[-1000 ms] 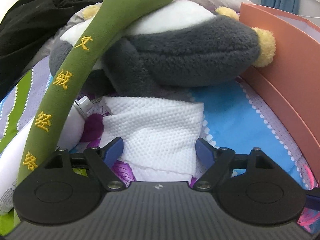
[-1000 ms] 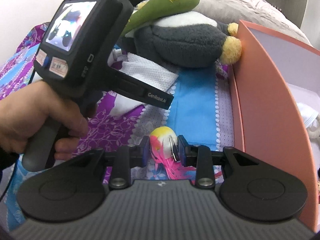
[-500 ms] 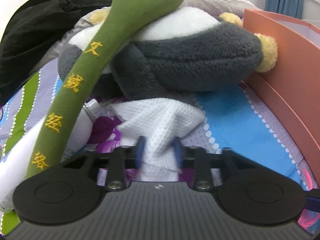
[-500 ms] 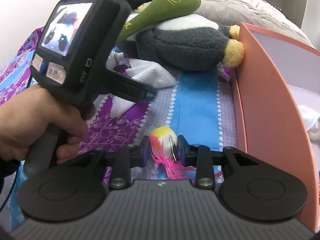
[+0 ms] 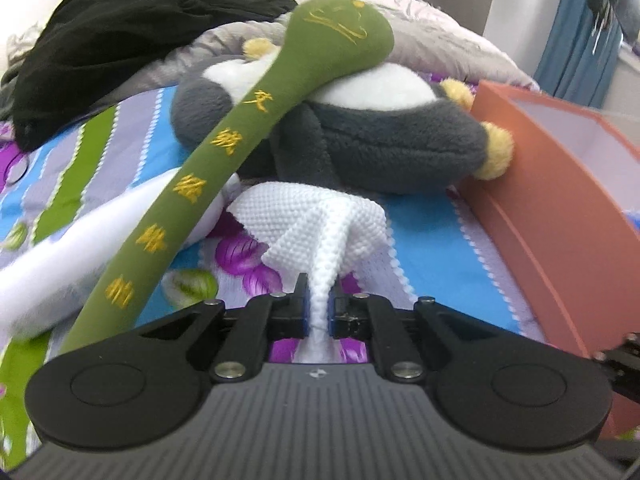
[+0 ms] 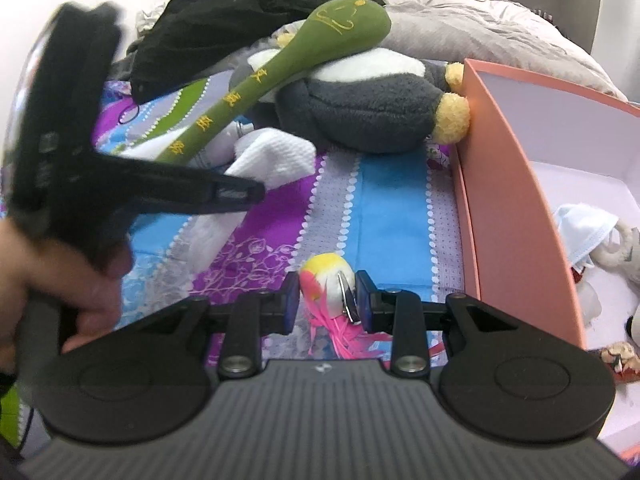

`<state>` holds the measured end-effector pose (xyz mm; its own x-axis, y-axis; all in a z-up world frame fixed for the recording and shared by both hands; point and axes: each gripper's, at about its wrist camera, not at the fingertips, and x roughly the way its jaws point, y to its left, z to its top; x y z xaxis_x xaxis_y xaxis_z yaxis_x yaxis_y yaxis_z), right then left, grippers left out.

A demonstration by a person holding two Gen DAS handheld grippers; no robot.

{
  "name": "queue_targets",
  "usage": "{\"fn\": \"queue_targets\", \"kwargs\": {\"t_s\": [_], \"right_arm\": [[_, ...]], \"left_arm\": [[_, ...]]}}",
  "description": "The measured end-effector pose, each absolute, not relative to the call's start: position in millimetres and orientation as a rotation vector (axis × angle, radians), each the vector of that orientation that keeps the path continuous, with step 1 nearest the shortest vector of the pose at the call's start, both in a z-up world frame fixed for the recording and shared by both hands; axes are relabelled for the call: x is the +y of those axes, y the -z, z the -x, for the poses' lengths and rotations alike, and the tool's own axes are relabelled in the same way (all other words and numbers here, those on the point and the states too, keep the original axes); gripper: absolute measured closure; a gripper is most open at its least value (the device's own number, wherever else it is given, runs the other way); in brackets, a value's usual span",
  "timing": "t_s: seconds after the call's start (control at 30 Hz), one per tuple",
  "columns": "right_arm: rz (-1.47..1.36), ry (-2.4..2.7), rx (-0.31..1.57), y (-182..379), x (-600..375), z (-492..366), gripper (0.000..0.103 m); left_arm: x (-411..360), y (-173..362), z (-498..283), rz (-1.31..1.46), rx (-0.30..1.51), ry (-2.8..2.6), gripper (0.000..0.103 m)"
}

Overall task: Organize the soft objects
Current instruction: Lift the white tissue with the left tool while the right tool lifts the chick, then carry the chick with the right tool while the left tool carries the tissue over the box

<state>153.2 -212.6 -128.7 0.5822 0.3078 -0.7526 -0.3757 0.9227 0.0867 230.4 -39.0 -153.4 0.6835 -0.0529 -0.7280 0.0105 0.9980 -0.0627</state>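
I've got the left claw [image 5: 318,312] clenched on the white cloth [image 5: 320,220], the right claw [image 6: 328,300] gripping the feathered toy [image 6: 326,284]; next, I judge, both go over the bed's right side into the orange box [image 6: 516,200].

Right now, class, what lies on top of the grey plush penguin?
The green plush stick leans across the grey plush penguin, its rounded head resting on top. The penguin's underside is hidden.
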Motion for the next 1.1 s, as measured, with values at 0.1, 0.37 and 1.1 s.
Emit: {"fn": "queue_targets", "kwargs": {"t_s": [0.1,0.37,1.1], "right_arm": [[0.074,-0.395,0.85,120.5,-214.8,-144.9,0.07],[0.042,-0.391,0.83,100.9,-224.5,-116.8,0.07],[-0.009,-0.404,0.742,39.1,-247.8,-70.5,0.07]], "left_arm": [[-35.0,140.2,-208.1,0.096,0.809,0.029,0.093],[-34.1,109.4,-149.0,0.172,0.794,0.026,0.093],[-47.1,38.2,-52.2,0.23,0.776,0.032,0.093]]}}
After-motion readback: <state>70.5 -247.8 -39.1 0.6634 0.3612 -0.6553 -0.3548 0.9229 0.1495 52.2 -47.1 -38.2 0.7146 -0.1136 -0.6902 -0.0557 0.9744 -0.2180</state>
